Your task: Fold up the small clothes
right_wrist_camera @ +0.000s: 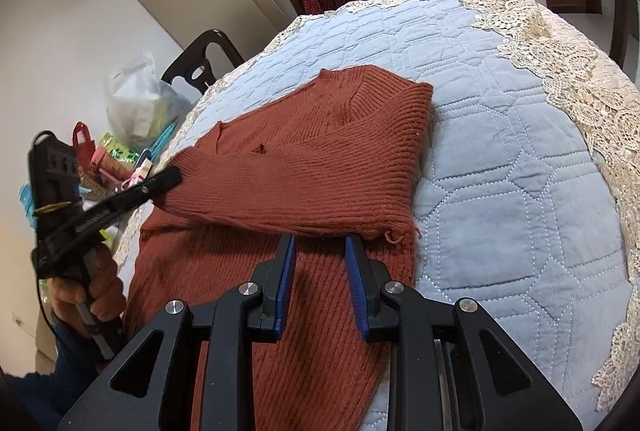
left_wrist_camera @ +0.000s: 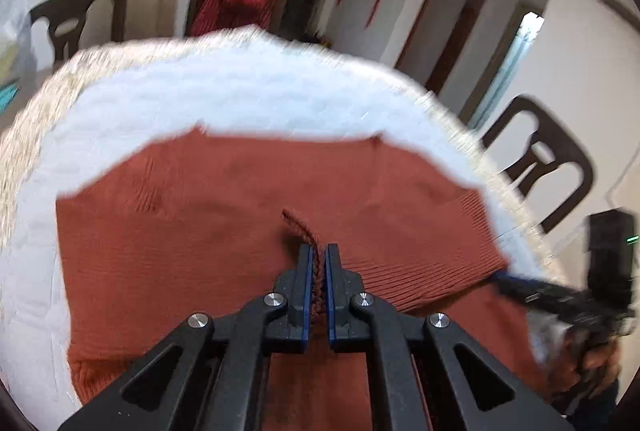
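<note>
Sweater (right_wrist_camera: 304,167) is spread on the quilted blue table cover (right_wrist_camera: 520,159), lying from about 12 o'clock down to 6 in my right wrist view, with one ribbed part already laid over the body.

My left gripper (left_wrist_camera: 317,263) is clamped on a raised edge of the knit, and you can see a twisted ridge of yarn squeezed between its blue pads (left_wrist_camera: 305,283). In the right wrist view it comes in from 9 o'clock, pinching the folded flap's left end. My guess is that the grip is there to carry that flap across without it sagging. The left view is blurry, so I won't say more about how the fabric sits there.

My right gripper (right_wrist_camera: 320,251) has its jaws apart with nothing between them. It hovers just at the flap's frayed near edge, around 6 o'clock. It looks lined up to take that hem so both ends move together.

One worry is the loose thread at the hem corner (right_wrist_camera: 394,237), which could snag.
</note>
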`<state>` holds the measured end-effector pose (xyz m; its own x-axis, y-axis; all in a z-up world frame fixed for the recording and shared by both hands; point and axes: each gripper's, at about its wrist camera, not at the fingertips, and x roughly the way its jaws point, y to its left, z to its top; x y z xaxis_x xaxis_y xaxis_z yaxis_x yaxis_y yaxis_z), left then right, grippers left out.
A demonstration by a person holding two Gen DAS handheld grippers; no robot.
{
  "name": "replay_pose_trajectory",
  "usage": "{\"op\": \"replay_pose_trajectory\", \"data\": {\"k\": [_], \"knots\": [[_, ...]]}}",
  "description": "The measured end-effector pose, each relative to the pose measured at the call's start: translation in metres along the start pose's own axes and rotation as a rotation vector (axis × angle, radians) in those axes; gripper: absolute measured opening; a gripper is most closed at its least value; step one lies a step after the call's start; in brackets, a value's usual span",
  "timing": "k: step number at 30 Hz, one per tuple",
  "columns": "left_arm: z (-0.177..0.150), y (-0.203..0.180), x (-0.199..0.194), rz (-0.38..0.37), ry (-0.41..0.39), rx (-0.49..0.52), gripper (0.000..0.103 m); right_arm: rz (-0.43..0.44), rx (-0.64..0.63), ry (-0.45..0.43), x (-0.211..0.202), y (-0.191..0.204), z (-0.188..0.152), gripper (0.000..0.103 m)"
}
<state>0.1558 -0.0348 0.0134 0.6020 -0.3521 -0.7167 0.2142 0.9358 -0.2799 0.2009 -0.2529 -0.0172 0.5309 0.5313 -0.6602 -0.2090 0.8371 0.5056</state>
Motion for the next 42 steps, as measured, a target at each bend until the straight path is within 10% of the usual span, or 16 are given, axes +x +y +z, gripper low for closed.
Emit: {"op": "replay_pose_trajectory", "data": {"k": [12,16,33,42], "knots": [[0.004,-0.014,-0.025,0.018,-0.081,0.031,0.022,-0.026,-0.084,-0.063,-0.011,0.016,0.014,0.026],[-0.007,-0.018,-0.001,0.016,0.013,0.059,0.024,-0.095,-0.036,-0.018,0.007,-0.002,0.012,0.009],[0.01,-0.001,0.015,0.043,-0.002,0.004,0.026,-0.086,0.077,-0.059,0.027,-0.043,0.063,0.01],[-0.023,-0.016,-0.019,-0.027,0.006,0.053,0.026,-0.108,-0.039,-0.054,-0.003,-0.007,0.029,0.012]]}}
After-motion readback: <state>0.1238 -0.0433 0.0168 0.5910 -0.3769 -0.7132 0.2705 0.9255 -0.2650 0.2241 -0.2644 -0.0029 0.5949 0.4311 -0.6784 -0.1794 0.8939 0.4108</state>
